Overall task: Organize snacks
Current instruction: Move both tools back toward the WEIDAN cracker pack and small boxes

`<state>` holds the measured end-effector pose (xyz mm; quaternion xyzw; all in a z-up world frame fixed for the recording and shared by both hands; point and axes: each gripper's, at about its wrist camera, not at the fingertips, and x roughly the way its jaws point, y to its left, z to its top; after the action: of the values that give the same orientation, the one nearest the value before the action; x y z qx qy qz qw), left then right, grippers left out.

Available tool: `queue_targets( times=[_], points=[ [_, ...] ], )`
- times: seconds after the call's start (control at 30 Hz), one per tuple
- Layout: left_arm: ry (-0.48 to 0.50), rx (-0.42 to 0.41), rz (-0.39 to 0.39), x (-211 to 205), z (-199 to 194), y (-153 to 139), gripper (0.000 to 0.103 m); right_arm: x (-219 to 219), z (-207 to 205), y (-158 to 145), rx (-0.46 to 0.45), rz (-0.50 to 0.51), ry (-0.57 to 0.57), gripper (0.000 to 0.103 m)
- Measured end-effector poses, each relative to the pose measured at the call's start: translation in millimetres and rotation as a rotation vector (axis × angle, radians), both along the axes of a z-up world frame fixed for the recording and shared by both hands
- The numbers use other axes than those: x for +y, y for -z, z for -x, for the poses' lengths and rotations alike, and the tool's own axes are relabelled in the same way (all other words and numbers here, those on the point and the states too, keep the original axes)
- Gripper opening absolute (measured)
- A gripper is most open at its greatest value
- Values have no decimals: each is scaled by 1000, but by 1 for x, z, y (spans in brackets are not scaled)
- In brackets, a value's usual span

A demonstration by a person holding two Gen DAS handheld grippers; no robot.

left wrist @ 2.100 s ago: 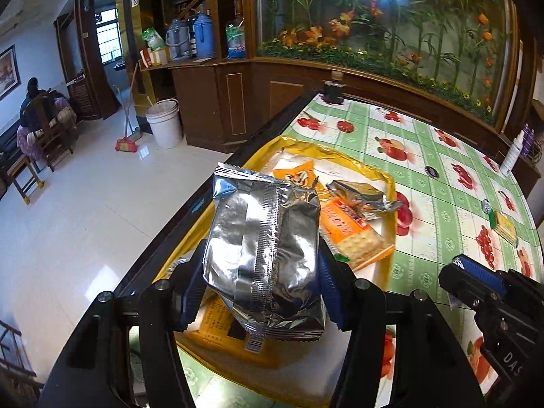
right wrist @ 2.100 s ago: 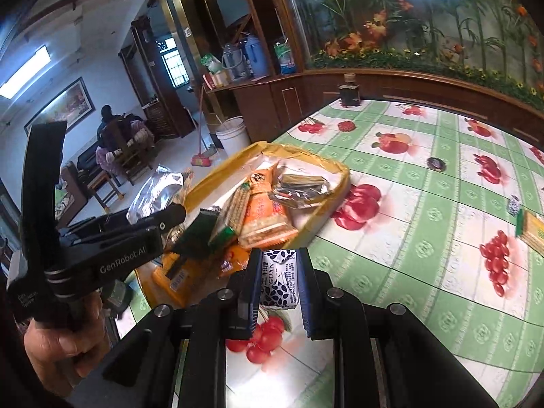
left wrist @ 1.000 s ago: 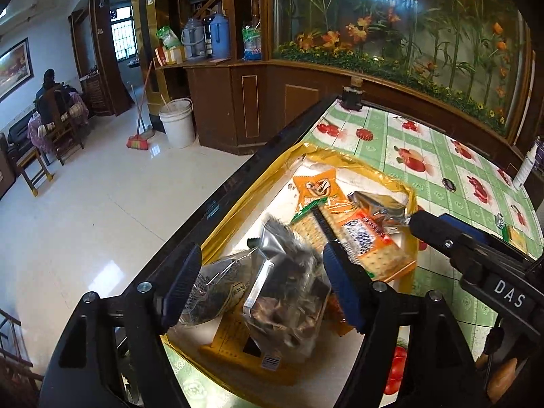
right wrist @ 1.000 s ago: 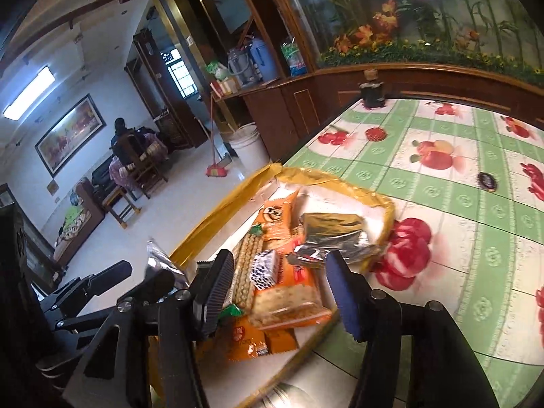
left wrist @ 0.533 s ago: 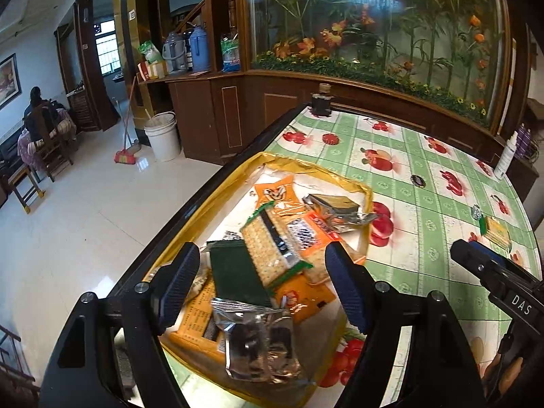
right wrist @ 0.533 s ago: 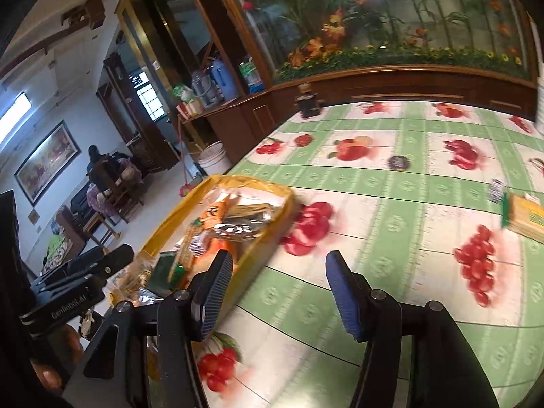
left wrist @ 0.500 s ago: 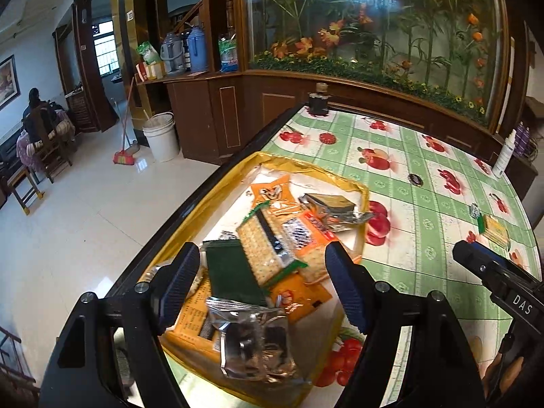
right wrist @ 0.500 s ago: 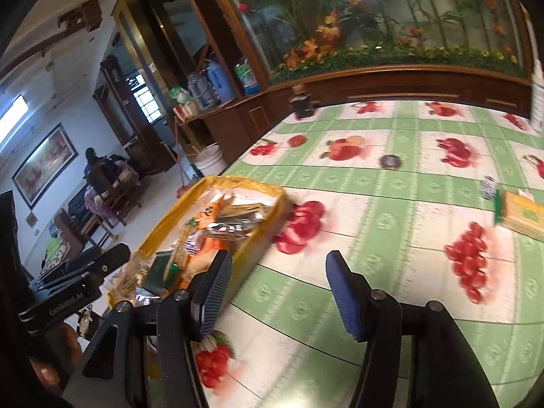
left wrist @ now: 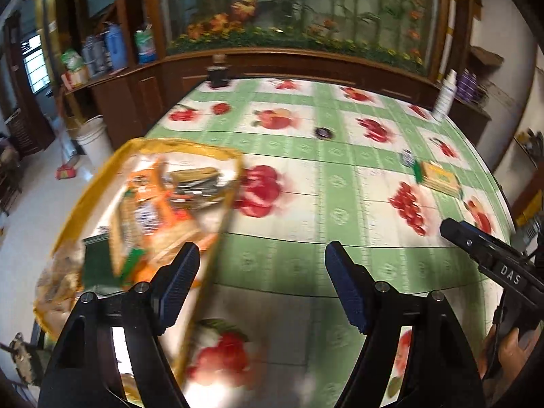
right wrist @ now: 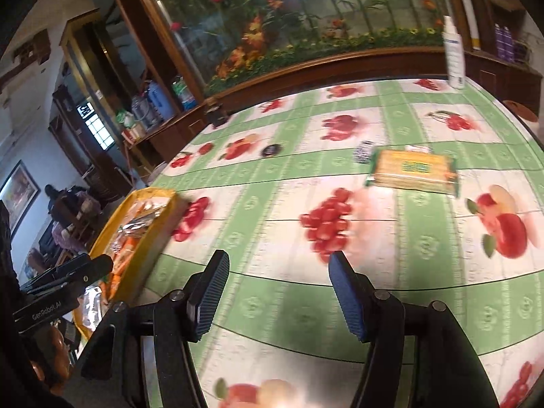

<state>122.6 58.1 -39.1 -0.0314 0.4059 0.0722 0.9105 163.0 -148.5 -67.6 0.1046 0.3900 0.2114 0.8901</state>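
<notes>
Nearest the left wrist camera, the left gripper stands with its jaws spread wide and nothing between them, over bare tablecloth. The right gripper is likewise released and empty above the cloth, its jaws having just been opening. Just outside the left gripper's left finger lies the yellow tray, its near corner passing under that finger; its long axis runs from the near left edge of the table away toward the far cabinet. In it lie the snacks, blurred: orange packets and a cracker pack lying lengthwise along the tray, a dark green pack at the near end, a silver wrapper crosswise at the far end. Ahead of the right gripper and a little to the right of its right finger, well apart from the tray, a cracker packet lies flat with its long axis across the view, green end toward the left. Just beside that end sits a small dark patterned packet. Further left is a small dark round thing. At the far edge stand a white bottle to the right and a dark jar to the left. No thing lies on the cloth between the right gripper's fingers and the cracker packet.
</notes>
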Motion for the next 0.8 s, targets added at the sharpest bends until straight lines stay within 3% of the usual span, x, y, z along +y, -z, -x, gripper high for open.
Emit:
queue_targets(
  times=[0.4,0.7,0.8],
  points=[
    [121,67,77,-44,-73,5,76,-61,-50,11,11,67,93,71],
    [151,91,84,-60,-114,9,76,-66,-126,5,-55,170,-38,79],
    [160,109,85,-66,-130,14,76,-63,-149,16,2,154,-125,80]
  ],
)
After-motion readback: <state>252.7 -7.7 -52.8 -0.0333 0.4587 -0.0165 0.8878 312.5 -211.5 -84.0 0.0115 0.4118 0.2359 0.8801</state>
